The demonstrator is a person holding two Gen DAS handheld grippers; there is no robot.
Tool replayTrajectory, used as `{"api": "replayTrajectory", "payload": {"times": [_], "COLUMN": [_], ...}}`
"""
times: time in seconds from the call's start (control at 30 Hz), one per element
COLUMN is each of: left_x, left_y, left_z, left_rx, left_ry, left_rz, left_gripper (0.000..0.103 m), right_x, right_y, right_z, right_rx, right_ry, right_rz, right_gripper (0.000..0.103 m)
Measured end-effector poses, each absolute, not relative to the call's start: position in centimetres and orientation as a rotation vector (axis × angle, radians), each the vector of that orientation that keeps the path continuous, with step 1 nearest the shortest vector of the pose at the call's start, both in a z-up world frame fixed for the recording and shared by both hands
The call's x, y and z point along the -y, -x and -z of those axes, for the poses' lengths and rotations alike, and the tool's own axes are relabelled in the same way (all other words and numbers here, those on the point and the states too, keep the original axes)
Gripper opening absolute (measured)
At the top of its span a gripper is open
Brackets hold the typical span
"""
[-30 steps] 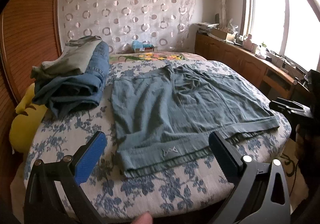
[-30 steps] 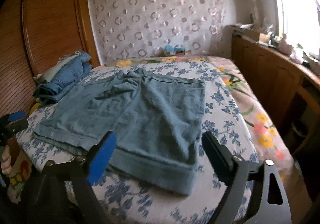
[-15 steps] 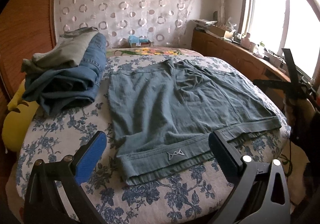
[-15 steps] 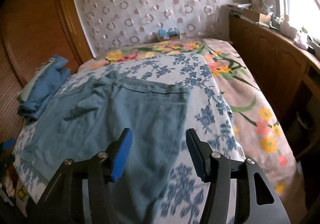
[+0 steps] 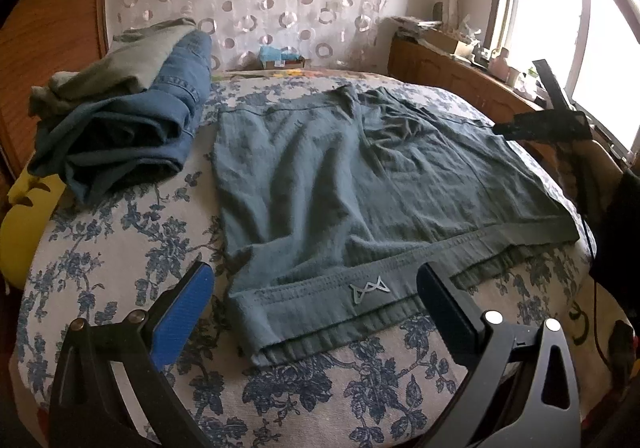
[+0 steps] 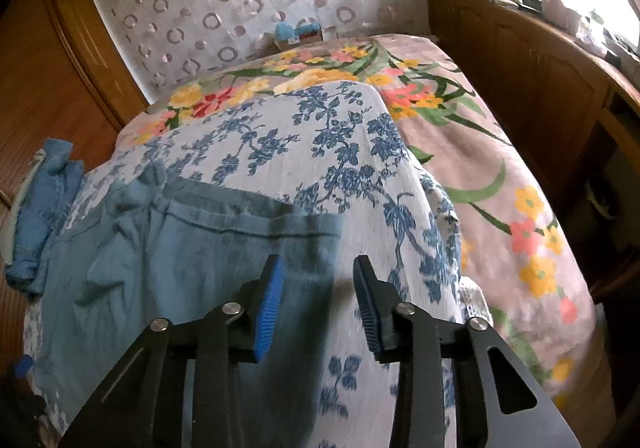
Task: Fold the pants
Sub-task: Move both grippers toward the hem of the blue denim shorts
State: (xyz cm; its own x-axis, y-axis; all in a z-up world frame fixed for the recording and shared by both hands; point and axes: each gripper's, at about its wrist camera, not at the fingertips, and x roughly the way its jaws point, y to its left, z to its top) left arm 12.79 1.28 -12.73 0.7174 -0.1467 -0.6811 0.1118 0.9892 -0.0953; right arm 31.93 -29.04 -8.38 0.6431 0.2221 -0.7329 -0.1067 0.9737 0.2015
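A pair of grey-blue shorts (image 5: 352,184) lies spread flat on a bed covered by a white sheet with a blue floral print (image 5: 120,248), the waistband with its small stitched emblem (image 5: 370,288) nearest the left wrist camera and the two leg openings pointing toward the far wall. The left gripper (image 5: 316,296) hovers just short of the waistband with its jaws spread wide, the blue-padded finger (image 5: 180,312) over bare sheet to the left of the shorts and the opposite finger over the waistband's right half; nothing is held between them. The right gripper (image 6: 318,300), seen from its own camera, hangs above the right-hand edge of the shorts (image 6: 192,260), its ribbed blue pads (image 6: 270,308) parted by a narrower gap and gripping nothing; whether the tips touch the cloth cannot be told. A heap of folded clothes (image 5: 120,116), denim topped by an olive garment, sits on the sheet to the left of the shorts, apart from them. A yellow cushion (image 5: 24,224) shows at the bed's left edge. Beyond the printed sheet lies a pink flowered bedspread (image 6: 480,152), with a wooden cabinet (image 6: 540,60) along the window side.
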Motion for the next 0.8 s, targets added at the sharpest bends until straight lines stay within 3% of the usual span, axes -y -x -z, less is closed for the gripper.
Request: {"api": "replayTrajectory", "payload": {"times": [0.1, 0.17, 0.27, 0.43, 0.63, 0.7, 0.77, 0.8], "left_x": [-1.2, -1.3, -1.4, -1.7, -1.6, -1.4, -1.3, -1.2], "left_y": [-13.0, -13.1, -13.4, -13.4, -13.4, -13.5, -13.5, -13.5], "left_z": [12.9, 13.1, 13.6, 14.2, 14.5, 14.5, 14.5, 14.5], "left_rx": [-0.764, -0.771, -0.782, -0.796, -0.802, -0.804, -0.807, -0.808], "left_ry": [0.046, 0.049, 0.049, 0.047, 0.037, 0.028, 0.017, 0.013], "left_rz": [0.145, 0.147, 0.143, 0.129, 0.118, 0.120, 0.122, 0.122], "left_gripper": [0.102, 0.102, 0.102, 0.102, 0.102, 0.102, 0.102, 0.102], "right_x": [28.4, 28.4, 27.9, 30.2, 31.3, 31.1, 30.9, 30.9], "right_y": [-32.3, -32.2, -32.8, -31.3, -30.6, -31.0, -31.1, -31.3], "right_z": [8.5, 8.5, 8.1, 6.7, 7.1, 7.0, 7.4, 7.6], "right_rx": [-0.856, -0.855, -0.844, -0.726, -0.766, -0.765, -0.788, -0.806], "right_ry": [-0.123, -0.118, -0.068, -0.098, -0.146, -0.149, -0.146, -0.147], "right_rz": [-0.191, -0.196, -0.176, -0.040, -0.138, -0.174, -0.200, -0.219], "right_gripper": [0.029, 0.013, 0.003, 0.000, 0.000, 0.012, 0.040, 0.040]}}
